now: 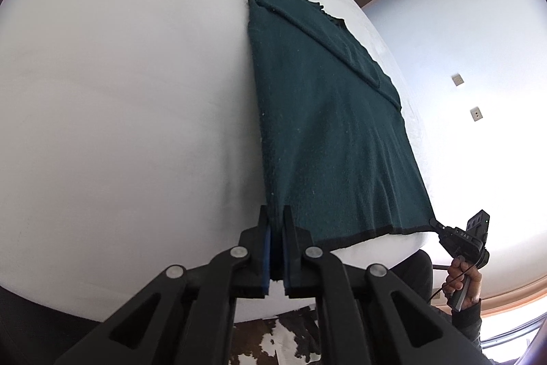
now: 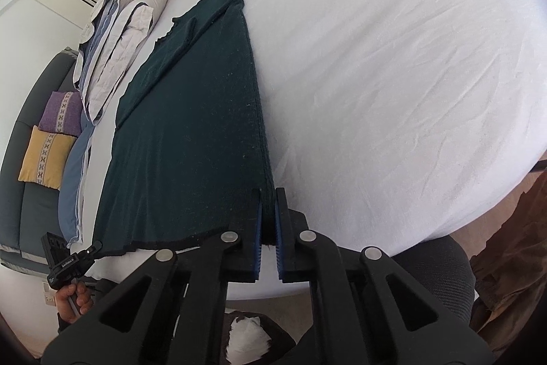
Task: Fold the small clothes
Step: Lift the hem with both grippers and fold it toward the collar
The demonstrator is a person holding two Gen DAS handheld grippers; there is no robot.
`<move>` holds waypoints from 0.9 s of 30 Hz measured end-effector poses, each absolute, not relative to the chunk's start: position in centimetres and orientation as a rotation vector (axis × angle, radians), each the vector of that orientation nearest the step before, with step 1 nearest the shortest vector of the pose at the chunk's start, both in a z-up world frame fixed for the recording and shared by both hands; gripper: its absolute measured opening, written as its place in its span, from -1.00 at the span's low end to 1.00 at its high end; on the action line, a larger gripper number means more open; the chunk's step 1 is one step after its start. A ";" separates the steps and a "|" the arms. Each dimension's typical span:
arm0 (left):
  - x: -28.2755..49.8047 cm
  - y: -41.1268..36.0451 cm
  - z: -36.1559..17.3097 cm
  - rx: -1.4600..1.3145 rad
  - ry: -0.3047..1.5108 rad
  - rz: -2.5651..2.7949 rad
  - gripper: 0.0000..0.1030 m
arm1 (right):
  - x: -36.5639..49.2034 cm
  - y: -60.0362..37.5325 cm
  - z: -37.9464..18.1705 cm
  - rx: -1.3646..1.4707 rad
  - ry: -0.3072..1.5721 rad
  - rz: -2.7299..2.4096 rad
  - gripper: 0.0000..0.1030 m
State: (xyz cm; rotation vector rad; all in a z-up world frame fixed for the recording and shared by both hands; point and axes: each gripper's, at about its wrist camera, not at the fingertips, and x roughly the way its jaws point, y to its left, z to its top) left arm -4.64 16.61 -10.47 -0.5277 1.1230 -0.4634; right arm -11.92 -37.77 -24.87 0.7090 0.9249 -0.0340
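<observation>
Here the left gripper (image 1: 277, 221) and right gripper (image 2: 268, 204) are each pinching a near corner of the dark green garment (image 1: 324, 125) lying flat on the white bed (image 1: 119, 91).

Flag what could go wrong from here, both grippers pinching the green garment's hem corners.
1. Left gripper and right gripper hold only the corners of the dark green garment; thick knit could slip out when lifted.
2. The folded sleeve lies loose on top and may unfold.
3. The garment sits near the bed edge and could slide off.
</observation>
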 end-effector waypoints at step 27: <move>-6.6 18.5 -9.4 -0.651 1.102 -0.431 -0.90 | -19.5 -41.3 -23.1 0.733 0.883 -0.015 -0.92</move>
